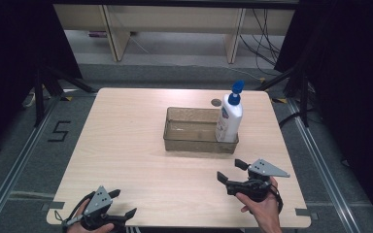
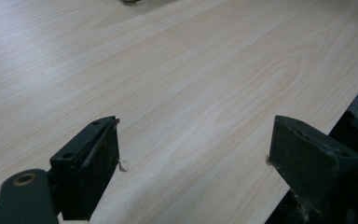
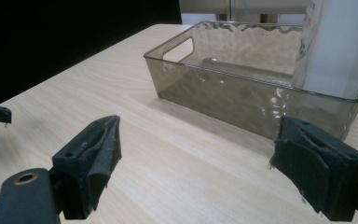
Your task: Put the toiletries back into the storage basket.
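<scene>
A clear smoky plastic bin [image 1: 194, 141] sits on the far middle of the wooden table [image 1: 126, 145]. A white pump bottle with a blue cap [image 1: 229, 116] stands upright in the bin's right end. In the right gripper view the bin [image 3: 223, 93] lies just ahead, with the bottle [image 3: 335, 46] at its right. My right gripper [image 1: 231, 171] is open near the front right, held by a hand, short of the bin. My left gripper [image 1: 124, 204] is open at the front left edge, with bare wood between its jaws [image 2: 193, 154].
A small round grommet [image 1: 216, 102] is set in the table behind the bin. Wooden furniture legs and cables stand on the floor beyond the far edge. Black curtains flank both sides. A "5" is marked on the floor [image 1: 58, 131] at left.
</scene>
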`<state>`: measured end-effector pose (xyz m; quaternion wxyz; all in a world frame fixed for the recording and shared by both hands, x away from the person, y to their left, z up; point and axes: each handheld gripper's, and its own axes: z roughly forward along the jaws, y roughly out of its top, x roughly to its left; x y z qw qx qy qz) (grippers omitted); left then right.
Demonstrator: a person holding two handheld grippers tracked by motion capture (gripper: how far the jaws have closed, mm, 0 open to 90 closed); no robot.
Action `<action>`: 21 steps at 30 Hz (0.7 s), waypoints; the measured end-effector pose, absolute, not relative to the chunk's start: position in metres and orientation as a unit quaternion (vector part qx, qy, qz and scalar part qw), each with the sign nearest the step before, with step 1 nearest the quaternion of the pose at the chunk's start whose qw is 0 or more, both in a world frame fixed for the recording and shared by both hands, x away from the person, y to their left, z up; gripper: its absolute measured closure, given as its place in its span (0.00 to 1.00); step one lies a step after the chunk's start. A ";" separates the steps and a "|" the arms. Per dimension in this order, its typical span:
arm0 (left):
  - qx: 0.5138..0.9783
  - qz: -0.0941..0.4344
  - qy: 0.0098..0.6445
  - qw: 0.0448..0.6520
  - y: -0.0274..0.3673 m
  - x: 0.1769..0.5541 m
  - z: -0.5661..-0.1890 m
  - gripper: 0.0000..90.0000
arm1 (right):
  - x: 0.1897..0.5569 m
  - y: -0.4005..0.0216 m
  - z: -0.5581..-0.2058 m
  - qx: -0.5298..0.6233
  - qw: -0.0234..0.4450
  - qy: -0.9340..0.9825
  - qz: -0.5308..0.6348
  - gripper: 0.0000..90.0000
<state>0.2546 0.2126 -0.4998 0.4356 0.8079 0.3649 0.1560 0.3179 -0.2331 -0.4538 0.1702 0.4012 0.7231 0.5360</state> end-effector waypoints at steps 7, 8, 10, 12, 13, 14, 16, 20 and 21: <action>0.807 0.158 0.366 0.436 0.213 0.255 -0.500 0.17 | 0.312 -0.232 -0.458 0.399 0.166 0.730 0.529 0.17; 0.807 0.156 0.365 0.436 0.213 0.255 -0.500 0.17 | 0.311 -0.232 -0.458 0.399 0.166 0.730 0.529 0.17; 0.809 0.156 0.363 0.436 0.213 0.255 -0.500 0.17 | 0.309 -0.231 -0.459 0.396 0.163 0.731 0.531 0.17; 0.809 0.156 0.363 0.435 0.213 0.255 -0.500 0.17 | 0.308 -0.230 -0.461 0.402 0.157 0.728 0.533 0.17; 0.809 0.158 0.363 0.434 0.212 0.255 -0.500 0.17 | 0.307 -0.230 -0.461 0.396 0.162 0.733 0.528 0.17; 0.809 0.156 0.362 0.436 0.212 0.255 -0.500 0.17 | 0.306 -0.230 -0.461 0.397 0.157 0.734 0.528 0.17; 0.808 0.155 0.364 0.437 0.212 0.255 -0.500 0.17 | 0.305 -0.230 -0.462 0.392 0.157 0.737 0.528 0.17; 0.809 0.157 0.363 0.434 0.212 0.255 -0.500 0.17 | 0.299 -0.227 -0.463 0.400 0.145 0.734 0.529 0.17; 0.809 0.158 0.363 0.434 0.212 0.255 -0.500 0.17 | 0.298 -0.228 -0.464 0.400 0.143 0.737 0.526 0.17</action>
